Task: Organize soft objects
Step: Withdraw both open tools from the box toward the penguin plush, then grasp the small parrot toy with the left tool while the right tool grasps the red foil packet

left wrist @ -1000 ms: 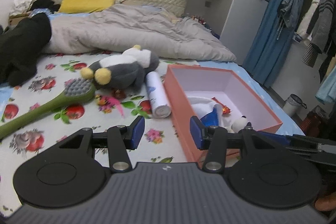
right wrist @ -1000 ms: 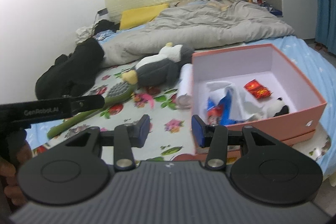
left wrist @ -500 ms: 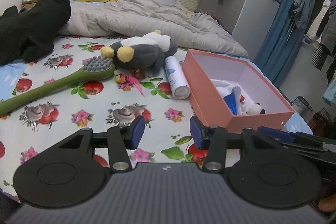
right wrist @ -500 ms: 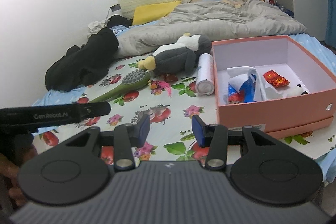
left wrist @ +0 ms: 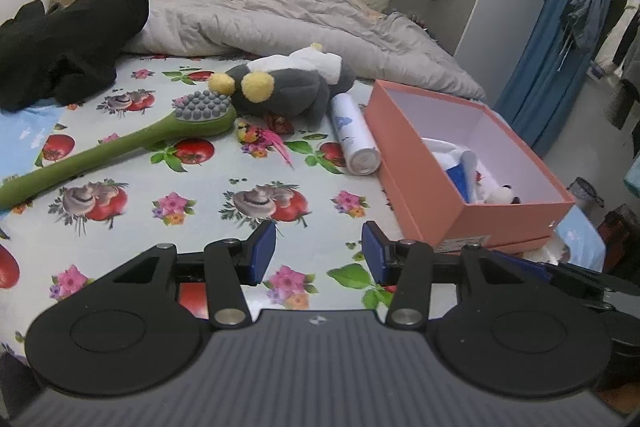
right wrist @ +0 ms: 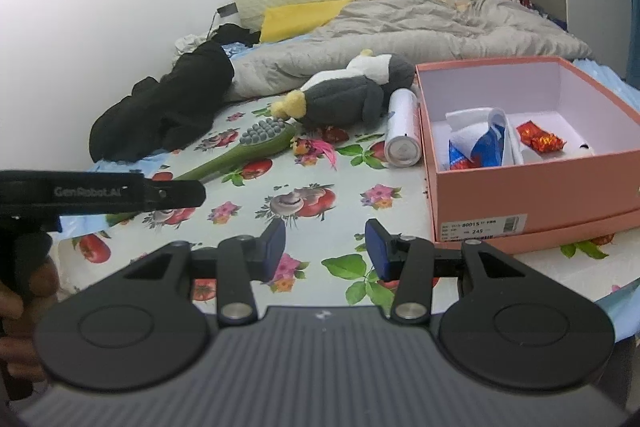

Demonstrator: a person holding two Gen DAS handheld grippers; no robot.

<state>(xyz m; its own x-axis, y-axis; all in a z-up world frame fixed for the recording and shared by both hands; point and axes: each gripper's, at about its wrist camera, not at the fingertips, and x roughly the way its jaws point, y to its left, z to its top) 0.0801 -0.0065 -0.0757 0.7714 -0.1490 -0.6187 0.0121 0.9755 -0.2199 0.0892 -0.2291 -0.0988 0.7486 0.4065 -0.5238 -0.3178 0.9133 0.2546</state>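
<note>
Grey plush penguin (left wrist: 288, 87) beside pink box (left wrist: 416, 163).

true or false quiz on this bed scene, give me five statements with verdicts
1. The plush penguin lies inside the pink box. False: it lies on the bedsheet, outside the box.
2. The white spray can lies on its side between the penguin and the box. True.
3. The left gripper holds the green brush. False: its jaws are open and empty.
4. The right gripper is open with nothing between its jaws. True.
5. The box is empty. False: a red wrapper and other items are inside.
</note>
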